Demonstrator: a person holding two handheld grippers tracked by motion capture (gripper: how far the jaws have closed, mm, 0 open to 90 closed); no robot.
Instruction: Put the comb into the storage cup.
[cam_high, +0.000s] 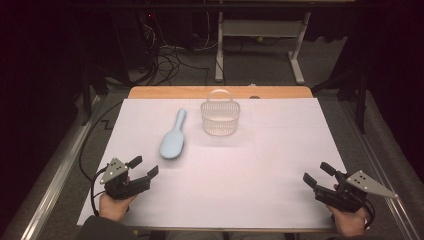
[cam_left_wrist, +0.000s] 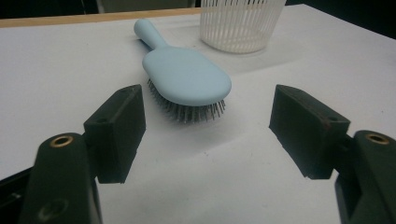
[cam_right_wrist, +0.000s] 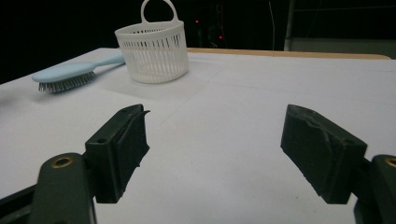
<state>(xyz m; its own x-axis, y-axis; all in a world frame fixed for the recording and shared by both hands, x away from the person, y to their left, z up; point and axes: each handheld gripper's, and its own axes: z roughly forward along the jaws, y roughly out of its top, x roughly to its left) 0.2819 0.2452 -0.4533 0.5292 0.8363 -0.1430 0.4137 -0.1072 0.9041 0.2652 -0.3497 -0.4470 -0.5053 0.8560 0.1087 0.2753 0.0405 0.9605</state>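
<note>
Nothing is handled yet. The light-blue hairbrush (cam_high: 173, 139) lies bristles-down left of centre, just beside the white basket (cam_high: 220, 118) but apart from it. Left gripper (cam_high: 145, 167) and right gripper (cam_high: 316, 175) wait at the lower corners, jaws apart and empty; the pick-up likely remains.

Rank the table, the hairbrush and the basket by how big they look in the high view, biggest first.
1. Table, by far the largest.
2. Hairbrush and basket: too close to rank. The hairbrush is longer, the basket wider and taller, and the hairbrush lies a little nearer the camera.
</note>
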